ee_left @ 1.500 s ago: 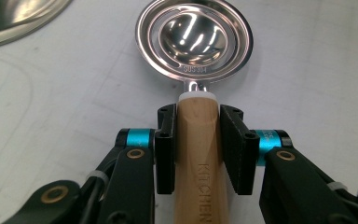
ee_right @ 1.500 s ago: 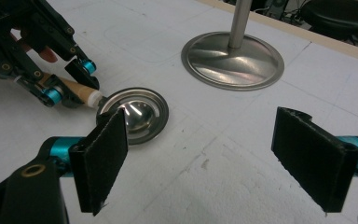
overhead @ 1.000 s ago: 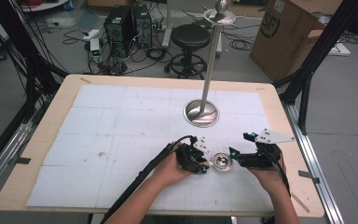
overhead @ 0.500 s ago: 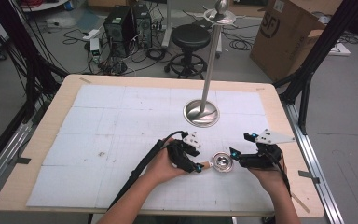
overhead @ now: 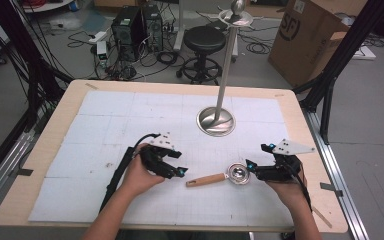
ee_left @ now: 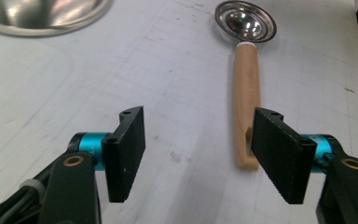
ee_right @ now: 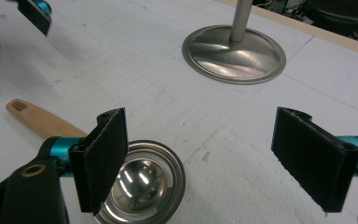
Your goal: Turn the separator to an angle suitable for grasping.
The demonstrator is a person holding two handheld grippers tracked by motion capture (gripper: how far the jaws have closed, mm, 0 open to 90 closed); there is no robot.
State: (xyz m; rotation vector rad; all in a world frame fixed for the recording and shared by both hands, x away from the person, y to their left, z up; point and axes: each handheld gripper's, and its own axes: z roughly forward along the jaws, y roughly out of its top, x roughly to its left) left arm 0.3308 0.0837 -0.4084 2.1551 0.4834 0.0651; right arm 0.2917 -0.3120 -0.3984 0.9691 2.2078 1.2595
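Note:
A metal spoon with a round steel bowl (overhead: 238,174) and a wooden handle (overhead: 207,180) lies flat on the white mat. My left gripper (overhead: 179,171) hovers just left of the handle's end. Its jaws have just been opening and nothing sits between them. In the left gripper view the left gripper (ee_left: 198,140) stands open, with the handle (ee_left: 246,93) on the mat just beyond its right jaw. My right gripper (overhead: 250,167) is open at the bowl's right side. In the right gripper view the right gripper (ee_right: 205,154) has its left jaw over the bowl (ee_right: 144,182), not gripping it.
A steel stand with a round base (overhead: 215,121) and a tall pole (overhead: 227,65) rises on the mat behind the spoon. The mat (overhead: 105,115) covers a wooden table (overhead: 65,102). A stool, computer cases, cables and a cardboard box sit on the floor beyond.
My left gripper has let go of the spoon's handle, opened, and drawn back to the left. The spoon's handle now lies bare on the mat. The right gripper has kept still.

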